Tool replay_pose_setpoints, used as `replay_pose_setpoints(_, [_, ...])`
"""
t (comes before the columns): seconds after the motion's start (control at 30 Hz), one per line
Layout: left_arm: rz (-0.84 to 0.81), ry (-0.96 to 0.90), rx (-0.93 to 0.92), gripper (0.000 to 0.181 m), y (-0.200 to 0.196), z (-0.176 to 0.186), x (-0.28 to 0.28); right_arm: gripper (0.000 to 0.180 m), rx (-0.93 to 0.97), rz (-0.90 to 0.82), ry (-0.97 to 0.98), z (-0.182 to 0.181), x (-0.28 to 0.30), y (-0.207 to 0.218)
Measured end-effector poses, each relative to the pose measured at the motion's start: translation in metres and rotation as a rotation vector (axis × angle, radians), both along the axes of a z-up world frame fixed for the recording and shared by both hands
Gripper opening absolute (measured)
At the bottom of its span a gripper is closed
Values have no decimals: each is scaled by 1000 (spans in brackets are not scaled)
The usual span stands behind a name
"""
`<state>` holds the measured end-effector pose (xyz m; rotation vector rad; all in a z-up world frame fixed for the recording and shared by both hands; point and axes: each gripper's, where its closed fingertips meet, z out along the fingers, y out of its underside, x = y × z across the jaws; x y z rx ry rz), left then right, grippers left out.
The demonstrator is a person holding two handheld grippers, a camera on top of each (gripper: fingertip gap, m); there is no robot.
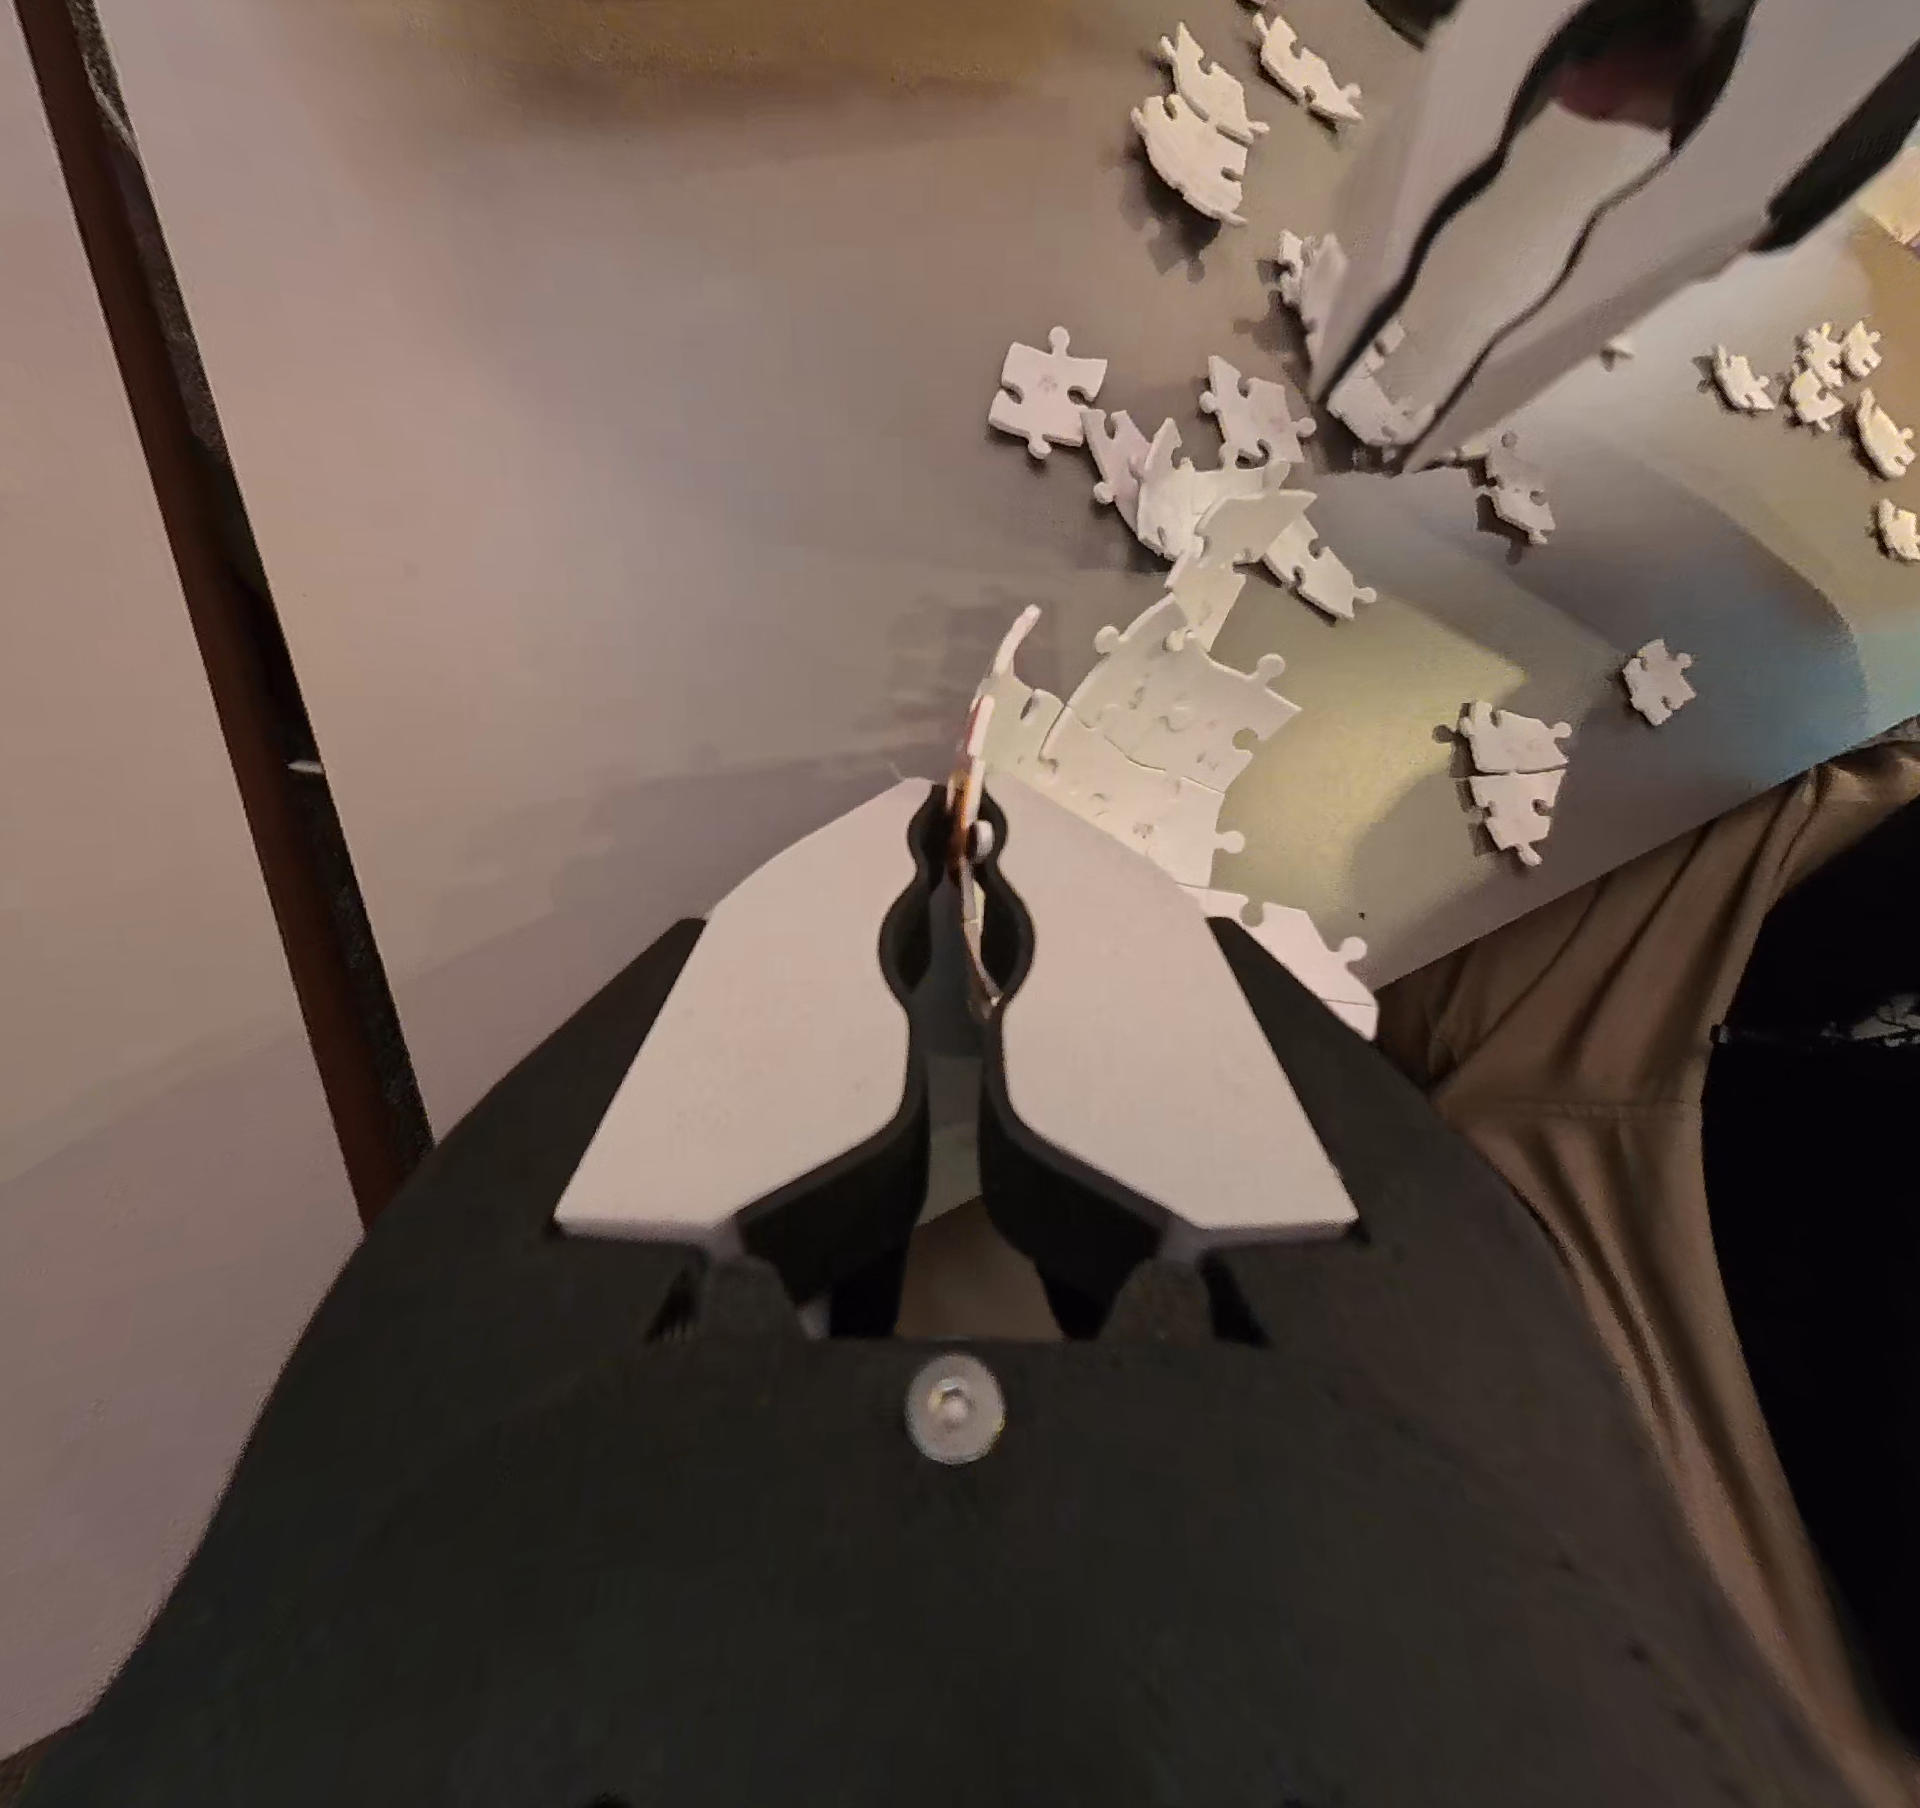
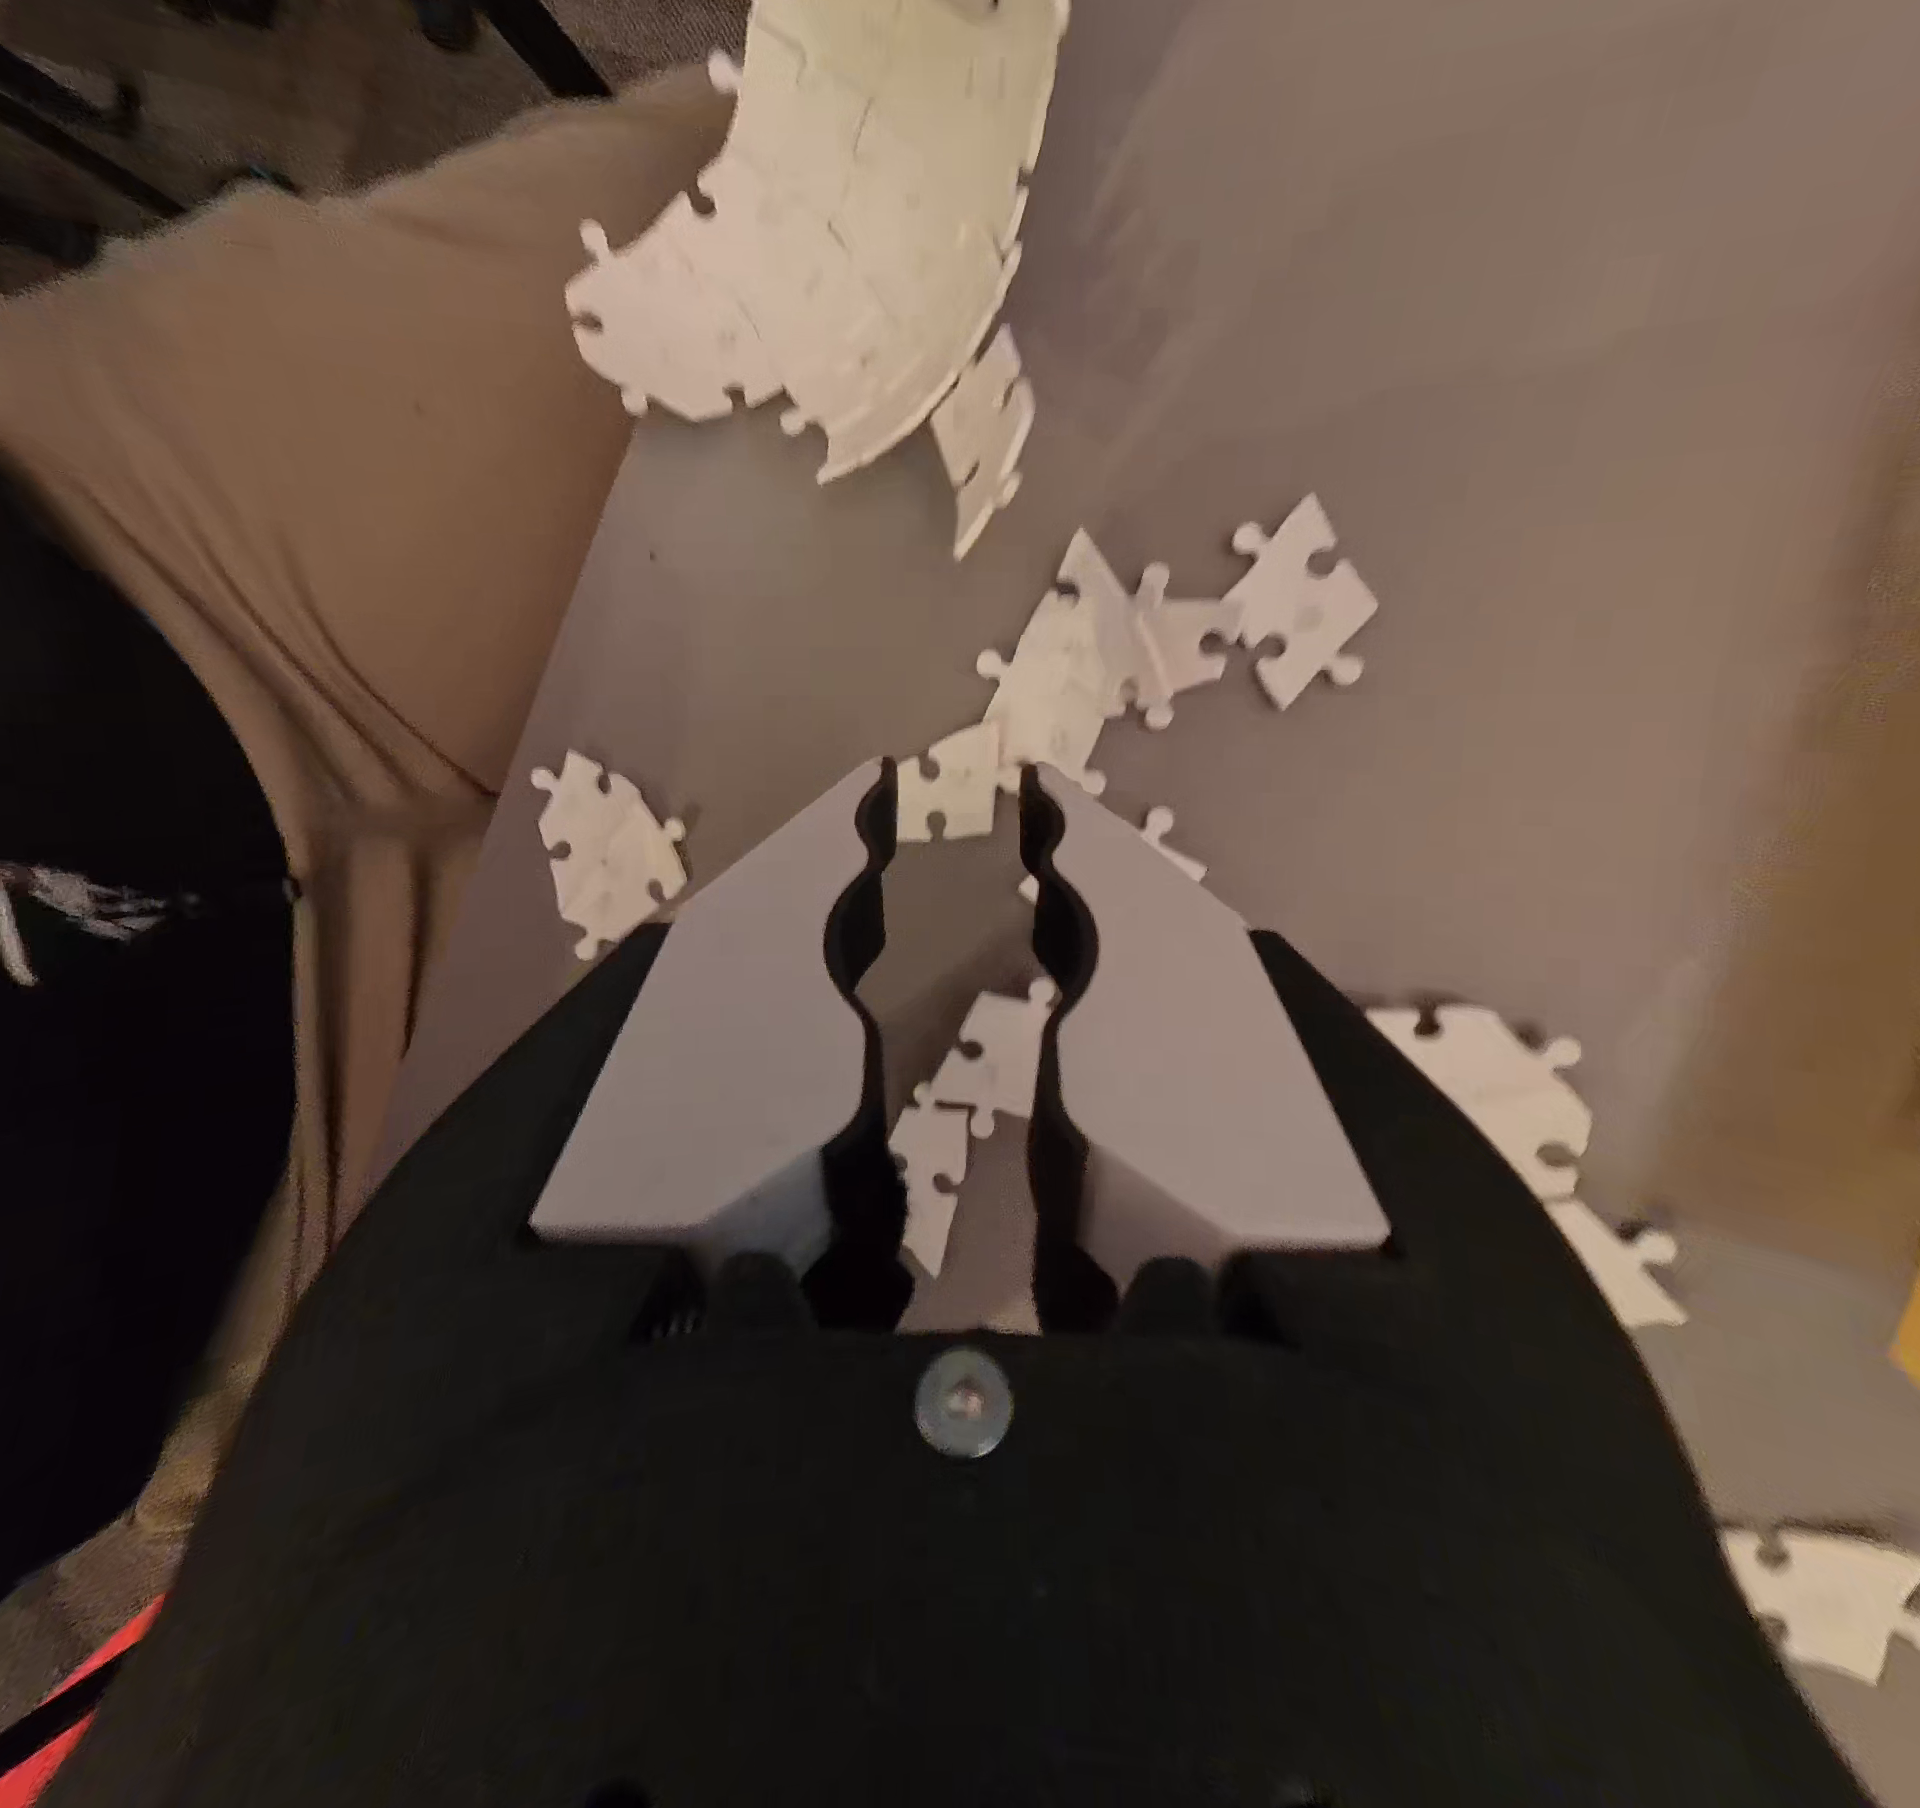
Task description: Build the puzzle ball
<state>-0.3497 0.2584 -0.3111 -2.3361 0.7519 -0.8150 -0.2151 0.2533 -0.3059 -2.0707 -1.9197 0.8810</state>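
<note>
Left claw (image 1: 961, 823) clamped on curved puzzle section (image 1: 1153, 740); right claw (image 2: 956, 782) apart, w/ loose pieces (image 2: 1299, 615) on desk (image 2: 1455, 408).

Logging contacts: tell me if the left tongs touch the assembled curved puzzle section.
Touching. The left wrist view shows the left tongs shut on the assembled curved puzzle section's edge.

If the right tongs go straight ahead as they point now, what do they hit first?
Most likely the loose white puzzle piece lying on the grey table just past the open right tongs, at the near edge of a small cluster of pieces. Depth is unclear, so height above it is uncertain.
</note>
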Motion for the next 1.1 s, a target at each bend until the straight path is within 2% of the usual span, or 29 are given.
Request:
replay_pose_setpoints(0.13, [16,-16,4,4,1,1,2,22,73,-29,-30,-14,15,-11])
replay_pose_setpoints(0.37, [29,-33,0,4,0,0,3,22,183,-70,-14,-32,7,-22])
replay_pose_setpoints(0.57, [36,-42,9,4,1,1,2,18,232,-58,-49,-34,20,-20])
replay_pose_setpoints(0.7, [37,-52,11,4,2,2,1,24,280,-72,-110,-33,41,-9])
replay_pose_setpoints(0.8, [34,-55,12,4,2,2,2,26,282,-99,-86,-22,46,-11])
replay_pose_setpoints(0.97, [37,-61,10,4,3,2,1,34,203,-19,-12,-10,40,-57])
replay_pose_setpoints(1.1, [33,-64,8,4,3,2,3,44,139,44,-1,-16,31,-97])
